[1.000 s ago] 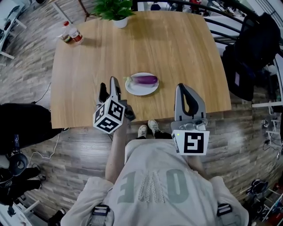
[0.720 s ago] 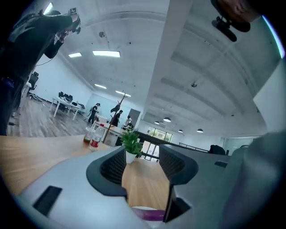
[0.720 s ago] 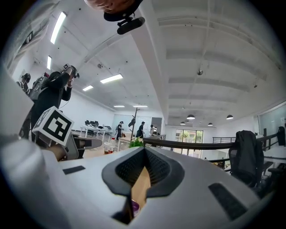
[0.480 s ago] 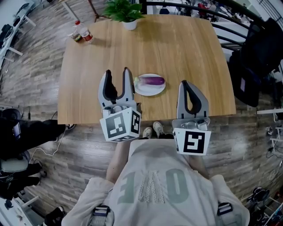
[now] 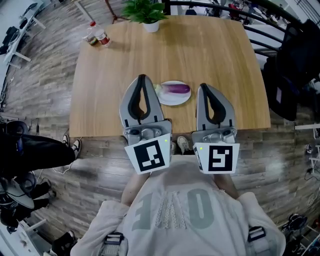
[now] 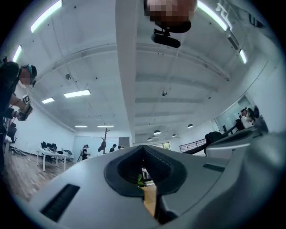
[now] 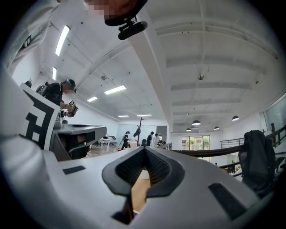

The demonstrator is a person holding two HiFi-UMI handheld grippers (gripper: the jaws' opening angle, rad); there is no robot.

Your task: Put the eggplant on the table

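1. Holding both tools over the near edge of the table point(image 5: 110, 75), I begin with my left gripper point(image 5: 142, 78) pinched tip to tip on nothing. My right gripper point(image 5: 202, 88) is the same, fingers together and empty.
2. The eggplant point(image 5: 177, 89) lies on its side on the white plate point(image 5: 170, 100), between my two tools and just beyond their tips. Its paler stem end is toward my left.
3. I must spread one tool wide before it goes down, because closed fingers would only shove the eggplant or the plate.
4. I would straddle the thick purple middle across its short way, not along its length.
5. The skin looks smooth and glossy, so I expect it to roll or slip. I should close only until the hold feels firm.
6. I should raise it clear of the rim and watch that the plate does not come along. My other tool could steady the rim.
7. I should set it on bare wood beside the plate, well apart from the potted plant point(image 5: 149, 15) and the bottles point(image 5: 97, 36) at the far side. I should let go only once it rests there.
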